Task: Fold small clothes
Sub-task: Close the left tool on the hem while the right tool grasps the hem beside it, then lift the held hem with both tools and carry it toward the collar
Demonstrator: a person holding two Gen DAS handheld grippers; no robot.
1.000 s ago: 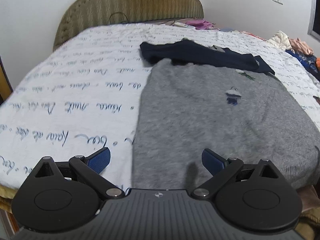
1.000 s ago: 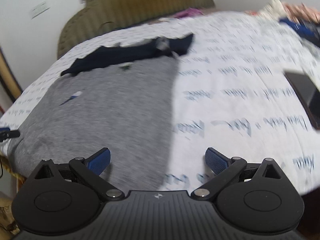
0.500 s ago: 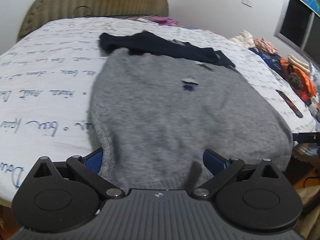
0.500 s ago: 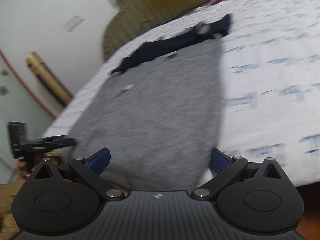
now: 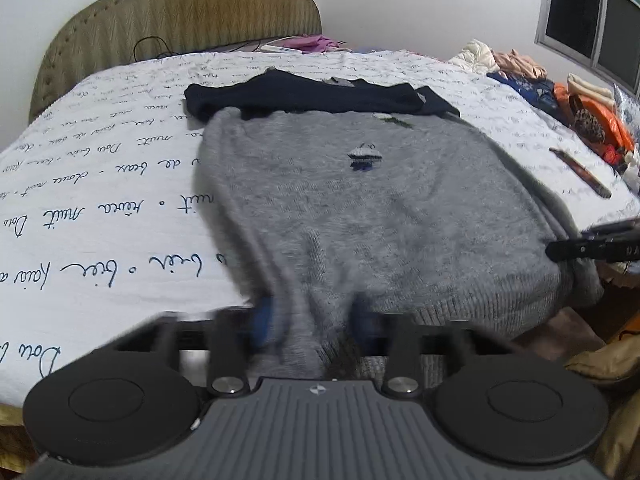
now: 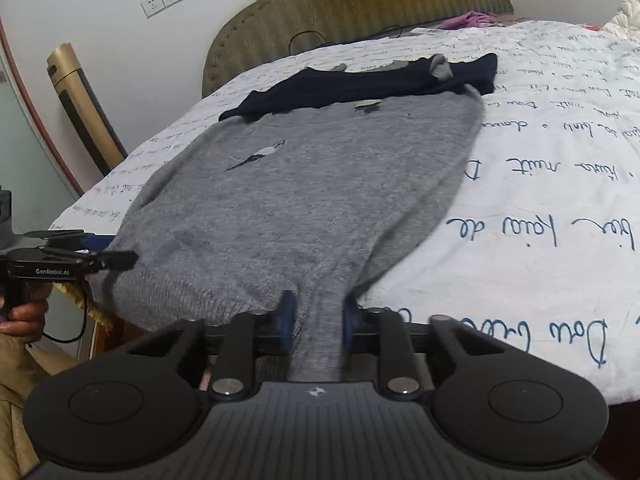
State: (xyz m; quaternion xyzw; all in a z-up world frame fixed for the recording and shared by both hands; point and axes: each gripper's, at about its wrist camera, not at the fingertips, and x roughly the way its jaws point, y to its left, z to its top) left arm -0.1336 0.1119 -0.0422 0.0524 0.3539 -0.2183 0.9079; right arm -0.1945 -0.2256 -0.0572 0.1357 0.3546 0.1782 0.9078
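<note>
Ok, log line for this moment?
left tool: shut on grey sweater hem | right tool: shut on hem | navy sleeves: folded across top

Sweater (image 5: 392,216): grey knit, small navy-and-white motif. Garment (image 5: 312,96) beyond sweater: navy. Bedspread (image 5: 100,208) under sweater: white, dark cursive script. Headboard (image 5: 180,4): olive, ribbed.

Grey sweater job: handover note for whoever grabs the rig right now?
Left gripper: shut on the sweater hem at its left corner; blurred, so grip depth unclear.
Right gripper: shut on the hem at the right corner.
Sweater lies flat, front up, on the bed, hem at the near edge, navy collar and sleeves bunched at the far end.
Done: both hem corners pinched.
Left: no fold made yet; probably carry the hem toward the collar, then tidy the sleeves.
</note>
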